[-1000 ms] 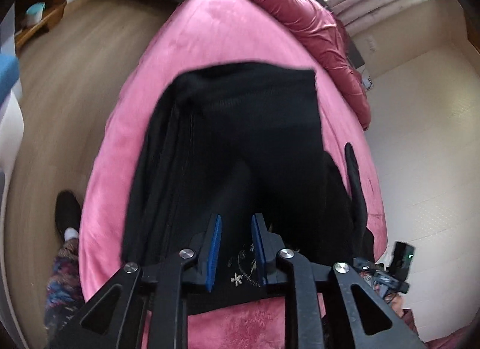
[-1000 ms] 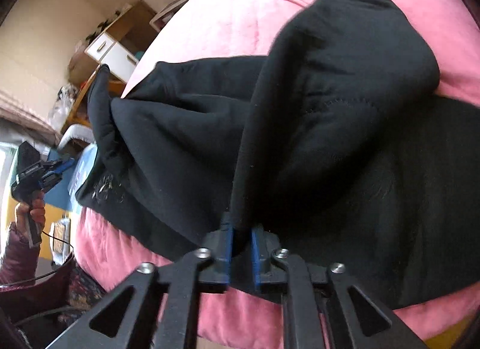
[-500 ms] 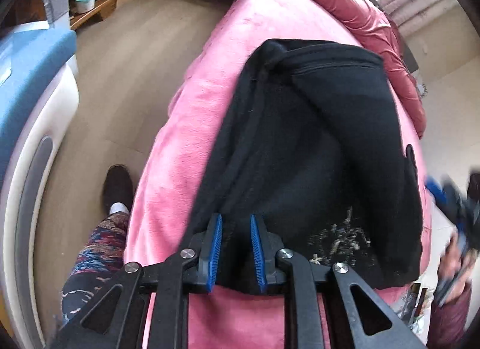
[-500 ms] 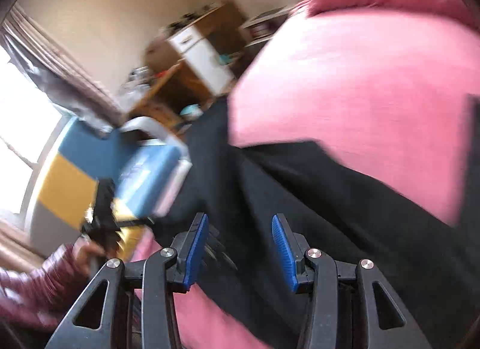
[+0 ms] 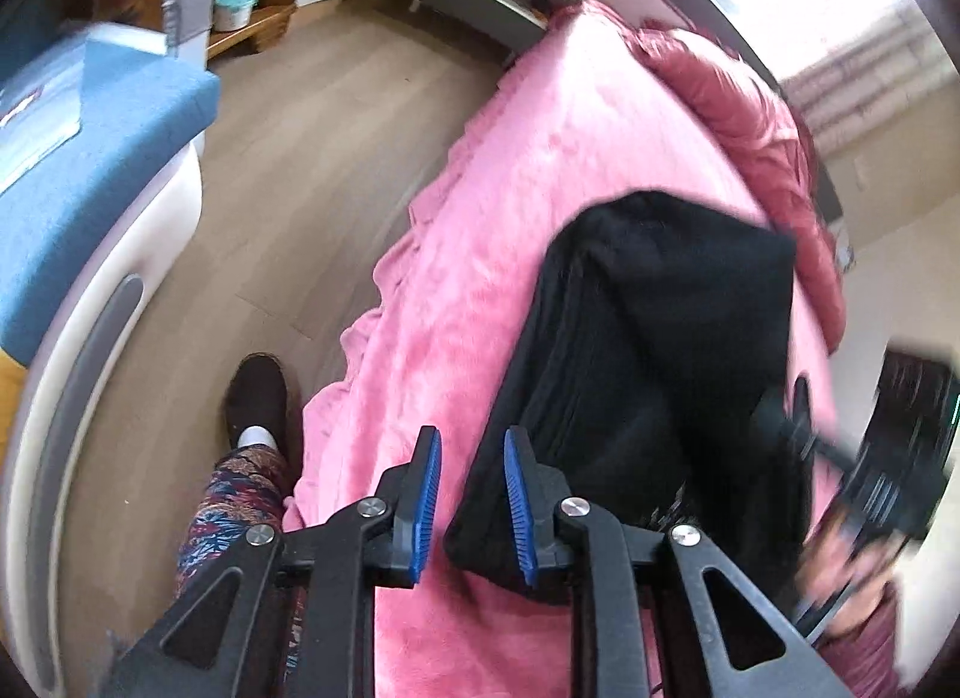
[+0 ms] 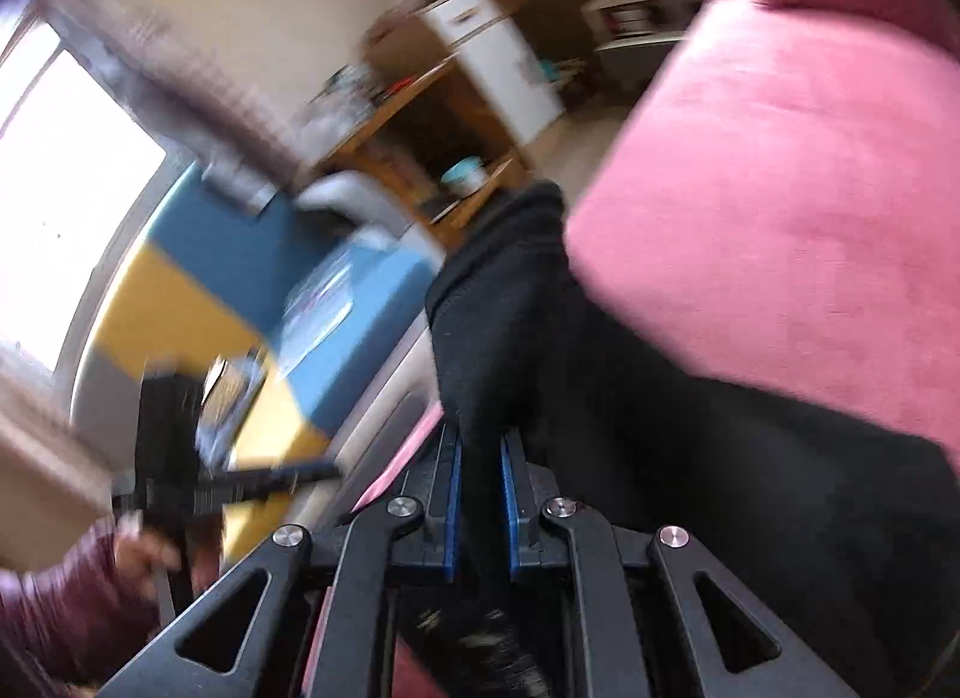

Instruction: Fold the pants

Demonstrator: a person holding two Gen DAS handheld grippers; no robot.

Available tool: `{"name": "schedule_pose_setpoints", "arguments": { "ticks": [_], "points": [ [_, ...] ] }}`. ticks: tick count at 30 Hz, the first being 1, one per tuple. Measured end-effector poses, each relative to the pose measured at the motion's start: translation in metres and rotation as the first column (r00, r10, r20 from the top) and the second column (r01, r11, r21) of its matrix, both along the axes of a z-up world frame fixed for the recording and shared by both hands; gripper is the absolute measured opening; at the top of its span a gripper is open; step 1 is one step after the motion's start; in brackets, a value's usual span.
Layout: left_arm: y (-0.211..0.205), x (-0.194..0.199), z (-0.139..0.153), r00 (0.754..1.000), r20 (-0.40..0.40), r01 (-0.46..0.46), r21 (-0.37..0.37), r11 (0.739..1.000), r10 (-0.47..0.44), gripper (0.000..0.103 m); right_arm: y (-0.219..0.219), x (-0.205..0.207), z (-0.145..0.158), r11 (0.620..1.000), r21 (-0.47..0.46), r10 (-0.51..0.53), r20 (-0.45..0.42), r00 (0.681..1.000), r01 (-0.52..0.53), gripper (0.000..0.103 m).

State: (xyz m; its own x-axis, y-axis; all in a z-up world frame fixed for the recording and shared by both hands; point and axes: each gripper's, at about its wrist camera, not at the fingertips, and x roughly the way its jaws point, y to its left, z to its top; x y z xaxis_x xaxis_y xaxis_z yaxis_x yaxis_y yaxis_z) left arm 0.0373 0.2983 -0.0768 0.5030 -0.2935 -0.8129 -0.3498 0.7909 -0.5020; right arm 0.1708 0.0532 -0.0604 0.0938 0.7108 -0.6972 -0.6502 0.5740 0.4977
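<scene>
Two handheld grippers work over a bed covered by a pink plush blanket (image 5: 516, 206). Black pants (image 5: 660, 338), partly folded into a long dark bundle, lie on the blanket toward the bed's right side as the left wrist view shows it, with a rumpled darker red quilt (image 5: 750, 98) bunched along the far edge beyond them. The left gripper (image 5: 468, 494) hovers near the bed's near edge with its blue-padded jaws slightly apart and nothing between them; only pink blanket shows in the gap, and the near corner of the pants lies just beside the right-hand pad. The right gripper (image 6: 480, 494), seen in a motion-blurred picture, has just been closing its jaws, which now pinch a fold of the black fabric (image 6: 600, 398) that rises between the pads. The pants run from there across the blanket to the right. A person's patterned trouser leg (image 5: 234, 500) and dark slipper (image 5: 258, 392) stand on the wood floor (image 5: 300, 158) beside the bed, with a blue and white seat (image 5: 90, 158) close by.
</scene>
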Motion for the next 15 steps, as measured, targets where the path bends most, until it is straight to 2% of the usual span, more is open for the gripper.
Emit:
{"name": "schedule_pose_setpoints", "arguments": {
  "ticks": [3, 6, 8, 10, 12, 13, 15],
  "points": [
    [-0.002, -0.003, 0.012, 0.999, 0.025, -0.021, -0.017, 1.000, 0.022, 0.023, 0.023, -0.033, -0.021, 0.994, -0.063, 0.090, -0.006, 0.996, -0.090, 0.012],
    [-0.003, -0.005, 0.028, 0.997, 0.067, -0.044, -0.026, 0.999, 0.045, 0.025, 0.037, -0.054, -0.048, 0.987, -0.120, 0.105, -0.041, 0.994, -0.109, 0.016],
    [-0.008, -0.001, 0.037, 0.994, 0.097, -0.038, -0.026, 0.999, 0.040, 0.026, 0.035, -0.062, -0.061, 0.987, -0.111, 0.107, -0.091, 0.990, -0.117, 0.016],
    [-0.016, 0.005, 0.042, 0.994, 0.108, -0.004, -0.006, 1.000, 0.005, 0.028, 0.028, -0.065, -0.062, 0.993, -0.072, 0.087, -0.127, 0.988, -0.096, 0.017],
    [-0.028, 0.010, 0.045, 0.992, 0.120, 0.040, 0.021, 0.999, -0.042, 0.034, 0.010, -0.069, -0.056, 0.998, -0.030, 0.057, -0.151, 0.987, -0.062, 0.030],
    [-0.034, 0.014, 0.042, 0.991, 0.111, 0.066, 0.036, 0.997, -0.069, 0.035, 0.000, -0.072, -0.050, 0.999, -0.027, 0.037, -0.133, 0.990, -0.041, 0.035],
    [-0.047, 0.021, 0.036, 0.990, 0.074, 0.116, 0.069, 0.991, -0.121, 0.037, -0.019, -0.079, -0.041, 0.999, -0.038, 0.005, -0.095, 0.995, -0.009, 0.035]
  ]
}}
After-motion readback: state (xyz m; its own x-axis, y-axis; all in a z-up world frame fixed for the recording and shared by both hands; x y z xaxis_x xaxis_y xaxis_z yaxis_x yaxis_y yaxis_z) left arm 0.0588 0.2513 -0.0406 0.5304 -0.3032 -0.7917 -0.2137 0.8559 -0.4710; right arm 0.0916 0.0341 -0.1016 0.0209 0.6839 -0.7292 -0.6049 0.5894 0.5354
